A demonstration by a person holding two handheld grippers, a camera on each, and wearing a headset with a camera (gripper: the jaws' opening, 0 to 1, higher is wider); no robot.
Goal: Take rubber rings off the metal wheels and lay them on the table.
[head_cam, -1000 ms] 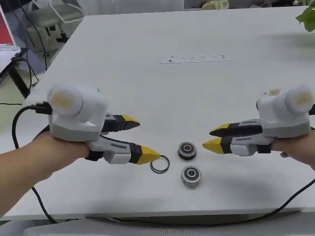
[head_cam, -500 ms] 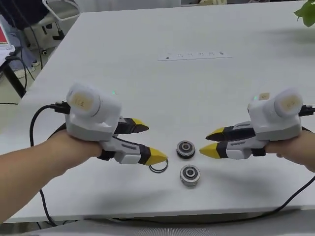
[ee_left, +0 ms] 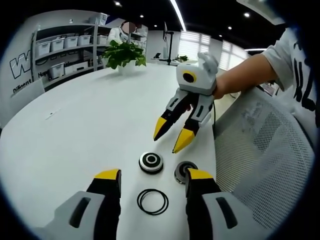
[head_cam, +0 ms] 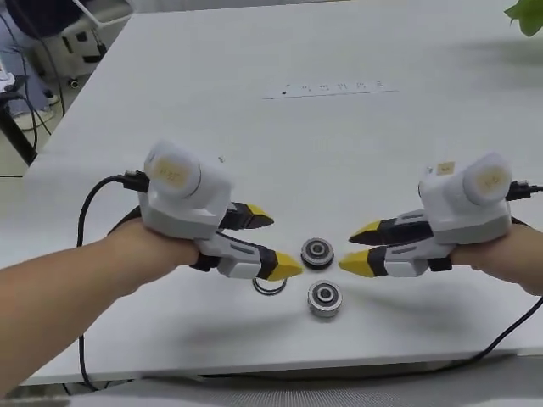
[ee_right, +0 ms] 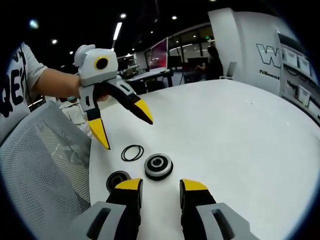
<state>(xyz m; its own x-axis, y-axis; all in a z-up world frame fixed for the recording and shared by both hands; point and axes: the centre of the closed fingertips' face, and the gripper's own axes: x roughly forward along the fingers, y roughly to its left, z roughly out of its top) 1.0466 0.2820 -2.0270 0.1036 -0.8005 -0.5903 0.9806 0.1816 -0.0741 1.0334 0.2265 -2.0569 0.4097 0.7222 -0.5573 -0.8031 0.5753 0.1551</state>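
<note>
Two small metal wheels lie near the white table's front edge. The farther wheel [head_cam: 317, 252] [ee_left: 151, 162] [ee_right: 158, 166] has a black rubber band round its rim. The nearer wheel [head_cam: 325, 298] [ee_left: 183, 170] [ee_right: 118, 180] looks bare grey. A loose black rubber ring [head_cam: 270, 287] [ee_left: 153, 201] [ee_right: 132, 152] lies flat to their left, partly under my left gripper's lower jaw. My left gripper [head_cam: 282, 244] [ee_left: 152, 176] [ee_right: 127, 132] is open and empty, left of the wheels. My right gripper [head_cam: 349, 248] [ee_right: 161, 185] [ee_left: 168, 141] is open and empty on their right.
A flush socket strip [head_cam: 333, 87] sits mid-table farther back. A green plant [head_cam: 528, 15] [ee_left: 124, 52] stands at the far right corner. Cables [head_cam: 92, 229] trail from both grippers over the front edge. A mesh chair back [ee_left: 260, 150] is close to the table's near side.
Both grippers have closed in on the wheels from either side. The left one came farther right, so its lower jaw now covers part of the loose ring. Wheels and ring lie as before.
</note>
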